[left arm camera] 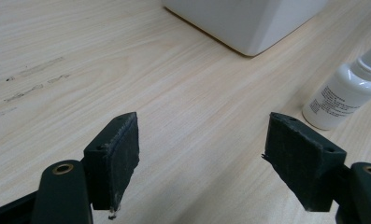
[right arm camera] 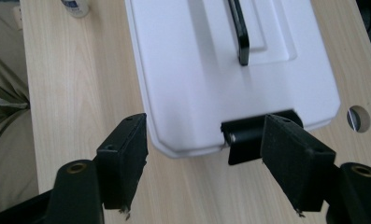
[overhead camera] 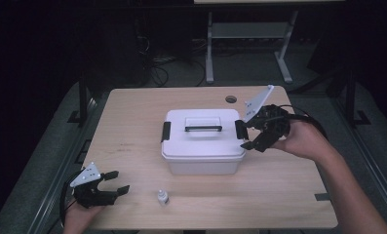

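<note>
While the right hand-held gripper [overhead camera: 248, 136] hovered at centre-right of the high view, jaws wide and gripping nothing, it sat just beside the black latch [right arm camera: 241, 137] on the white box [overhead camera: 203, 141] mid-desk [overhead camera: 127, 146]. Left hand-held gripper [overhead camera: 117, 183], lower left, was open and empty, near a small white bottle [overhead camera: 162, 197].

Pale wood-grain table top [overhead camera: 132, 146], matt, faintly scuffed. Smooth white plastic storage box [overhead camera: 203, 146], slight sheen on the lid; glossy black plastic handle [overhead camera: 203, 128] and side latch [right arm camera: 241, 137]. Small white plastic bottle [left arm camera: 344, 95], glossy, with printed paper label. Matt black plastic right gripper [right arm camera: 204, 163]; rough, frayed rubbery pads [right arm camera: 127, 158]. Same on left gripper [left arm camera: 202, 161].
</note>
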`<state>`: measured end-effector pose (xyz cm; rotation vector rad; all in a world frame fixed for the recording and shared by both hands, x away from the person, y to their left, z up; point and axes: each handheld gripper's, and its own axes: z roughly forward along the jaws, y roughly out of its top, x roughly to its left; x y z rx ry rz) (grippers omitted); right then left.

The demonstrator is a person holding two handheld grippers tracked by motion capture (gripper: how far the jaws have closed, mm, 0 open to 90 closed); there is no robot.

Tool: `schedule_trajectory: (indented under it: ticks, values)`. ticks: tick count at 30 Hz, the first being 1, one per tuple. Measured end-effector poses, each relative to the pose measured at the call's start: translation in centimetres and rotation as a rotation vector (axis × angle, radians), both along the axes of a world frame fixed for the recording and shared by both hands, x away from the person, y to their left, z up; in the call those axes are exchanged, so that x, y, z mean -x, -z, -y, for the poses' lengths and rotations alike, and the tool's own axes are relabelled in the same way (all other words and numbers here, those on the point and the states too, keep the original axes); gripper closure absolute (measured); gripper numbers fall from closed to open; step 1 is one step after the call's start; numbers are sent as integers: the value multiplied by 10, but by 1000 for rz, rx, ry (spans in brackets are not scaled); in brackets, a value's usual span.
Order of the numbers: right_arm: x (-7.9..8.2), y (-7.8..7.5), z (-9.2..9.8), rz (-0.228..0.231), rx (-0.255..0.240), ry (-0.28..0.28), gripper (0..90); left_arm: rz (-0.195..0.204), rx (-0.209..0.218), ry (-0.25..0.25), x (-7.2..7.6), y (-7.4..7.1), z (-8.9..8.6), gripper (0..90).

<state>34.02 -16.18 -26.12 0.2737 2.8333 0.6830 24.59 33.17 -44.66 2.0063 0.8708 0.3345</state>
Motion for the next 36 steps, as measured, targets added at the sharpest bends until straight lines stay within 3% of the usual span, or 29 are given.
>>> schedule_trajectory:
  ticks: [9,27,36]
  values:
    - [-12,-6,-22,4,-1,-30,323,1,4,-2,0,0,-1,257]
    - [-33,-4,-71,4,55,-81,332,-2,6,-2,0,1,-2,257]
    - [-41,2,-93,-4,59,-108,400,0,8,-3,1,1,-2,257]
